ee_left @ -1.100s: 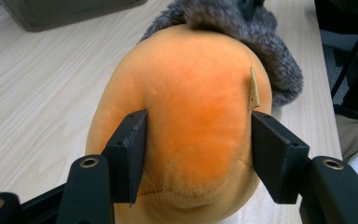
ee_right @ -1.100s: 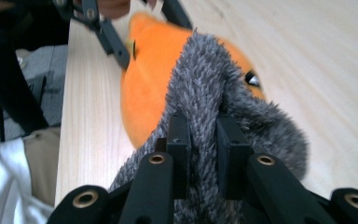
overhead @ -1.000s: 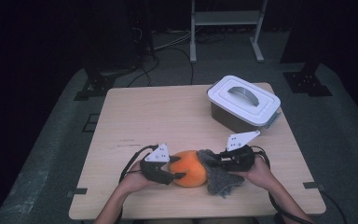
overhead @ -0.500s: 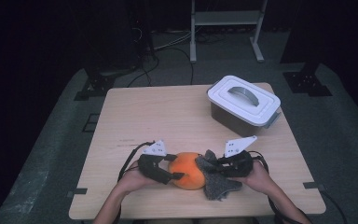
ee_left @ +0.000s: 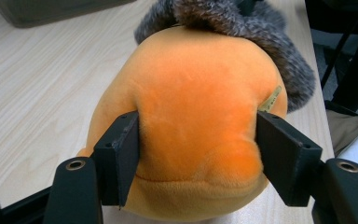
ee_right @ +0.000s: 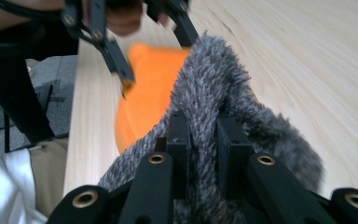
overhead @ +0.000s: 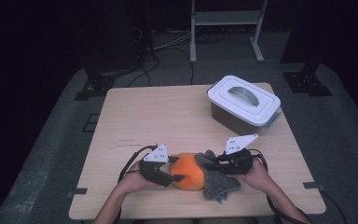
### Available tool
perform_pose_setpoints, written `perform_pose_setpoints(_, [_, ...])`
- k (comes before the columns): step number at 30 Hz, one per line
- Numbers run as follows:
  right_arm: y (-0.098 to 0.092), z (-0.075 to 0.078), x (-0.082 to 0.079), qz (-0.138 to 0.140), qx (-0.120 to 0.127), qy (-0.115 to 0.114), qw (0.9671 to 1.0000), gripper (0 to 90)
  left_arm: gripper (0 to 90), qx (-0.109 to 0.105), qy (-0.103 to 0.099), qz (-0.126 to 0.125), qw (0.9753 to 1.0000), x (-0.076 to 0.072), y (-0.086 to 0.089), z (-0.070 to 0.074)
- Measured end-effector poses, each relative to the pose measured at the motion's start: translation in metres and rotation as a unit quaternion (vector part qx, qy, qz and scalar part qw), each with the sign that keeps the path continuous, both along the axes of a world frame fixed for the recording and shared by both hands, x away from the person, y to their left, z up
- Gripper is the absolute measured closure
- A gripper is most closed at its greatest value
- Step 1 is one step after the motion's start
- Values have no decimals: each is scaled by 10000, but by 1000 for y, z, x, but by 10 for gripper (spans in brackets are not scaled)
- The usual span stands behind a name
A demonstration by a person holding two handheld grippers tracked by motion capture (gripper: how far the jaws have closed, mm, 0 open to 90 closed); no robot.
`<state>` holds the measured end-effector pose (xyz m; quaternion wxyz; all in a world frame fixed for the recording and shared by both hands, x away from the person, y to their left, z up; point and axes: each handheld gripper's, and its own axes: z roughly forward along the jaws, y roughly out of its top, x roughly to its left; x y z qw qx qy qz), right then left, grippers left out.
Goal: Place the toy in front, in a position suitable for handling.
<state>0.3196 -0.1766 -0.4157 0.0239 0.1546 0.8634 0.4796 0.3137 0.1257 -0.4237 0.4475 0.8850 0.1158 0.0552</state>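
The orange plush (overhead: 189,171) sits near the table's (overhead: 168,116) front edge, and I judge it light and squashy — best gripped across its belly. My left gripper (ee_left: 196,158) squeezes its sides; my right gripper (ee_right: 200,140) is pinched on the grey fuzzy cloth (overhead: 216,184) draped against it — both forearms low, angled inward.

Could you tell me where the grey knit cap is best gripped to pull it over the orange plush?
Grip the cap by its rim, coming from the person's right, as the right tool does: a fold of knit sits pinched between its jaws. The left tool clamps the plush at its sides.
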Motion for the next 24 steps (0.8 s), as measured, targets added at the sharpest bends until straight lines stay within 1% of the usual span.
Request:
perform_pose_setpoints(3, [-11, -5, 0, -149, -115, 109, 9998, 765, 337, -6, -36, -8, 10000, 0, -2, 0])
perform_pose_setpoints(4, [-12, -5, 0, -151, -126, 119, 9997, 764, 338, 1, -55, -14, 10000, 0, -3, 0])
perform_pose_setpoints(6, [-12, -1, -2, -131, -120, 57, 9998, 764, 343, 12, -108, -18, 9999, -1, -4, 0])
perform_pose_setpoints(8, [-7, 6, -3, -58, -30, -33, 10000, 764, 347, 11, -169, -31, 9999, -2, -6, 0])
perform_pose_setpoints(9, [-3, 11, -4, 1, 60, -84, 9999, 764, 348, 31, -193, -44, 9998, -2, -6, 1])
perform_pose_setpoints(10, [-1, 14, -4, 25, 71, -118, 9999, 764, 349, 35, -233, -56, 9997, -3, -7, 1])
perform_pose_setpoints(12, [7, 17, -4, 102, 30, -183, 9998, 763, 349, 35, -234, -51, 9997, -3, -7, 0])
perform_pose_setpoints(14, [12, 14, -2, 147, -32, -142, 9998, 763, 345, 59, -212, -57, 9997, -2, -5, 0])
perform_pose_setpoints(17, [14, 7, -1, 137, 47, -32, 9999, 764, 298, 37, -44, 6, 10000, 1, -2, 1])
perform_pose_setpoints(19, [12, 4, -2, 141, 43, -11, 9999, 764, 238, 15, 131, 50, 9999, 3, 0, 3])
perform_pose_setpoints(21, [9, 4, -3, 150, 20, 10, 9999, 763, 193, -26, 380, 104, 9992, 6, 2, 3])
perform_pose_setpoints(22, [8, 3, -4, 152, 17, 30, 9999, 762, 193, -77, 485, 141, 9987, 8, 3, 2])
perform_pose_setpoints(24, [3, 2, -4, 124, -30, 91, 9999, 762, 207, -84, 594, 133, 9981, 9, 4, 1])
